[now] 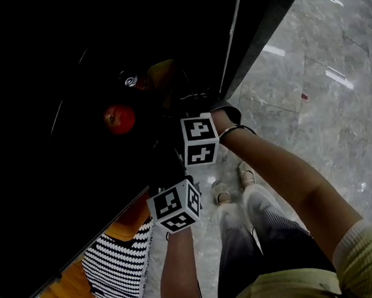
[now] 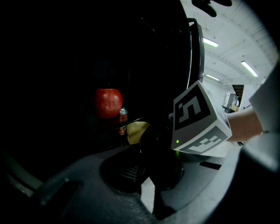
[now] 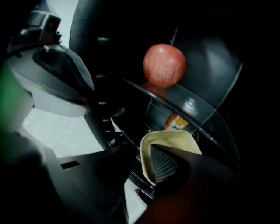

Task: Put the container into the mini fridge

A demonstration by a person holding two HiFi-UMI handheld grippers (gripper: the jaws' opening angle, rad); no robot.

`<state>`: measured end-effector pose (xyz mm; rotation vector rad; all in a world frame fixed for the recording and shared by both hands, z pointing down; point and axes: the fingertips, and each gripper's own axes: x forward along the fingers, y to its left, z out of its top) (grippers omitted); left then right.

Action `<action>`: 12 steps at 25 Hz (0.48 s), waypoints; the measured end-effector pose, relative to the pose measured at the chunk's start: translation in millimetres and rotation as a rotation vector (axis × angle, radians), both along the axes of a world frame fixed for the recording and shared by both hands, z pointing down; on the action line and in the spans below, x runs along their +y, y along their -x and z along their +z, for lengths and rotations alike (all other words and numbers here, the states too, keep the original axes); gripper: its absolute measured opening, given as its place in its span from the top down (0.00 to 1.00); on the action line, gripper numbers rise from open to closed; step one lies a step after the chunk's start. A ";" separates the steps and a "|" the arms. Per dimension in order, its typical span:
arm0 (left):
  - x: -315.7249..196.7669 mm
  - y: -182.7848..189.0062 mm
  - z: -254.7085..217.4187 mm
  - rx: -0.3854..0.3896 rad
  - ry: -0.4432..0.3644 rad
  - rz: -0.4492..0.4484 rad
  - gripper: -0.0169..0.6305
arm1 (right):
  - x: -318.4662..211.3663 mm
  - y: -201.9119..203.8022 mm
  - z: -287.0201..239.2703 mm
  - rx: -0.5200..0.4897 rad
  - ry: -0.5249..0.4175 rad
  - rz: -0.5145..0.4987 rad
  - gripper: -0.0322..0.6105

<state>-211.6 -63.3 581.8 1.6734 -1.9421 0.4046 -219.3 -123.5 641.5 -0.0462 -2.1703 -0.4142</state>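
Head view: the left gripper (image 1: 171, 194) and right gripper (image 1: 192, 112) reach into the dark mini fridge (image 1: 69, 91).

Left gripper view: jaws slightly parted, gripping nothing.

Right gripper view: jaws clamp the cream container's (image 3: 173, 139) wall, under the apple's (image 3: 164, 64) shelf (image 3: 201, 131), beside a can (image 3: 177, 122).

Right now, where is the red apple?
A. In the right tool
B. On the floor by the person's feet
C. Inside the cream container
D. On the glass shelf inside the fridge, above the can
D: the red apple rests on the glass shelf, and the can stands below that shelf.
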 end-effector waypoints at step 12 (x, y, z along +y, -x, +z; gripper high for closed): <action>1.9 -11.1 -25.7 -0.013 0.003 0.041 0.94 | -6.2 -37.5 -44.5 -0.099 0.040 0.149 0.82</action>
